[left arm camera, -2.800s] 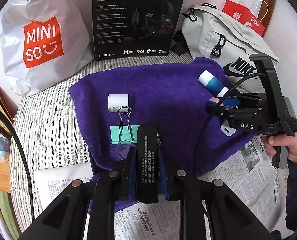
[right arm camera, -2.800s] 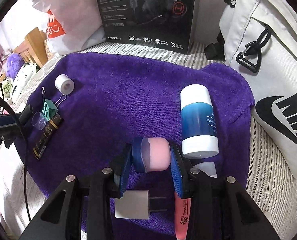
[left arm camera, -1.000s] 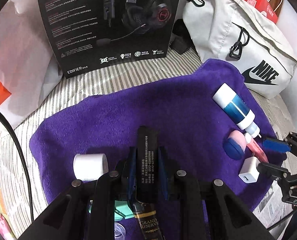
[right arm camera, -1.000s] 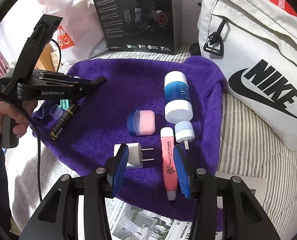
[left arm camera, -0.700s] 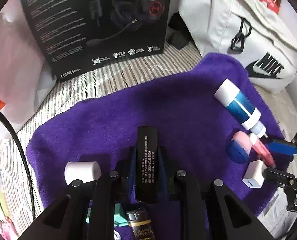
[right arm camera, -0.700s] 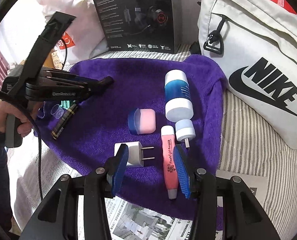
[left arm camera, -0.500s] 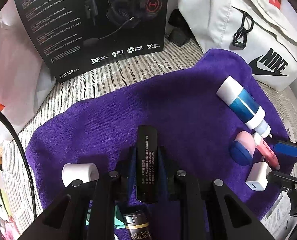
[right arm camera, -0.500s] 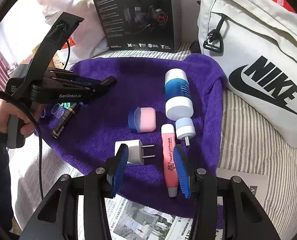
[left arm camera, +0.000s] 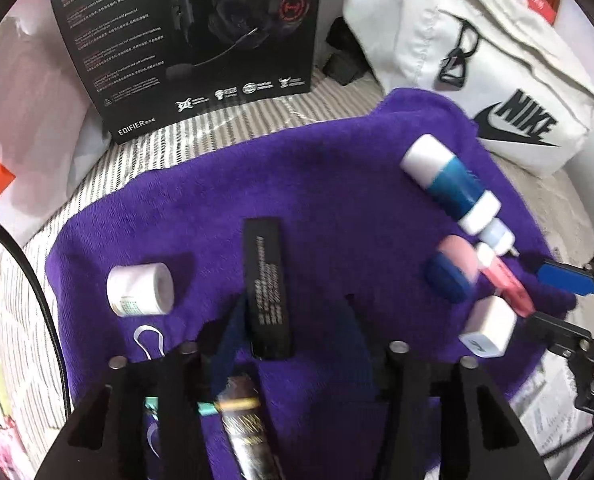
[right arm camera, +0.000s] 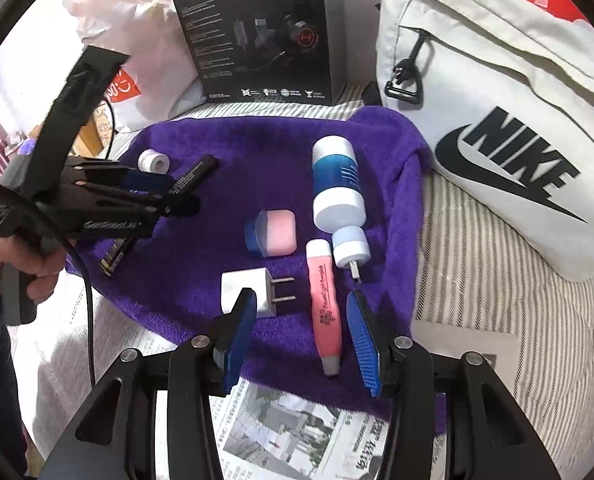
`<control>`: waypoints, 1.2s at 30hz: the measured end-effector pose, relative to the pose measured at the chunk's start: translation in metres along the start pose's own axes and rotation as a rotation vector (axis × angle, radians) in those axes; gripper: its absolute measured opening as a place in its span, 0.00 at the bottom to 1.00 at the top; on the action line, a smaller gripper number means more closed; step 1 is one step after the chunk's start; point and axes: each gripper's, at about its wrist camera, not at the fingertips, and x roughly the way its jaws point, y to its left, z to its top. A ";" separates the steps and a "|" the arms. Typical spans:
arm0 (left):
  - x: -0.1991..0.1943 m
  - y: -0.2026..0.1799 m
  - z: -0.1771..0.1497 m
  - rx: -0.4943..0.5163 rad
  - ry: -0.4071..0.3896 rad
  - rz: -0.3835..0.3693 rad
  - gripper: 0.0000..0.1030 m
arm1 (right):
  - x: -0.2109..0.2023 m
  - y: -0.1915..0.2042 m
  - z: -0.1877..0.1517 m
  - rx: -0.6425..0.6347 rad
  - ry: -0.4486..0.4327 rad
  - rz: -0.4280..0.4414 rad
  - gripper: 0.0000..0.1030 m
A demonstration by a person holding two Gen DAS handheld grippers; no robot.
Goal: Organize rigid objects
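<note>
Left gripper jaws have just opened; the black bar lies between them, touching the left pad, long axis pointing away. Right gripper stands apart and empty, well to the right.

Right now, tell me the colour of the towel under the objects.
The towel is deep purple, clearest in the right wrist view.

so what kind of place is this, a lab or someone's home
Most likely someone's home, probably a bed or sofa used as a work surface. A purple towel is spread over striped bedding-like fabric, with a shopping bag, a Nike bag and a headset box propped behind.
</note>
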 end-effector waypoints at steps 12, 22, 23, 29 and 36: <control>-0.051 -0.014 -0.037 -0.031 -0.065 0.055 0.75 | -0.022 0.008 -0.012 0.038 -0.019 -0.032 0.65; -0.099 0.000 -0.085 -0.148 -0.145 0.113 0.87 | -0.045 0.029 -0.023 0.041 -0.044 -0.073 0.90; -0.103 0.001 -0.089 -0.156 -0.149 0.118 0.87 | -0.047 0.031 -0.025 0.048 -0.043 -0.069 0.92; -0.132 0.000 -0.121 -0.203 -0.176 0.148 0.94 | -0.058 0.042 -0.037 0.083 -0.046 -0.092 0.99; -0.154 -0.014 -0.144 -0.217 -0.205 0.147 0.94 | -0.078 0.050 -0.052 0.106 -0.056 -0.148 0.99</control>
